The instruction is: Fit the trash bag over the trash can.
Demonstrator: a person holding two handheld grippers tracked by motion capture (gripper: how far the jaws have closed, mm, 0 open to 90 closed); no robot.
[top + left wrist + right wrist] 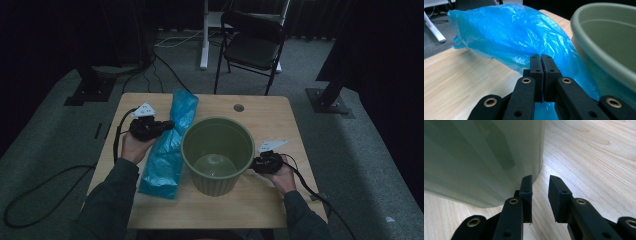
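So the job here looks like lining the green bin with the blue plastic bag, and honestly it's barely started; the bin stands upright in the middle of the wooden table, empty inside as far as the high view lets me see, no liner in it at all.

The bag lies stretched out flat just to the left of the bin, long side running from the near edge toward the far edge of the table, touching or nearly touching the bin's wall; can't quite tell which.

The left gripper is on the far side of the bag from the bin, jaws pinched fully together on a fold of the blue film; in the left gripper view the bag billows up right behind the closed tips, so that grab counts as done, and the bin rim sits right beside it.

The right gripper is low down at the bin's right side; its jaws stand partly apart with nothing between them, one tip just beside the bin wall, bare tabletop under the gap; it isn't gripping the bin.

What's left, I'd guess: lift the bag clear, get its mouth open, drop it in, fold the edge over the rim; basically everything.
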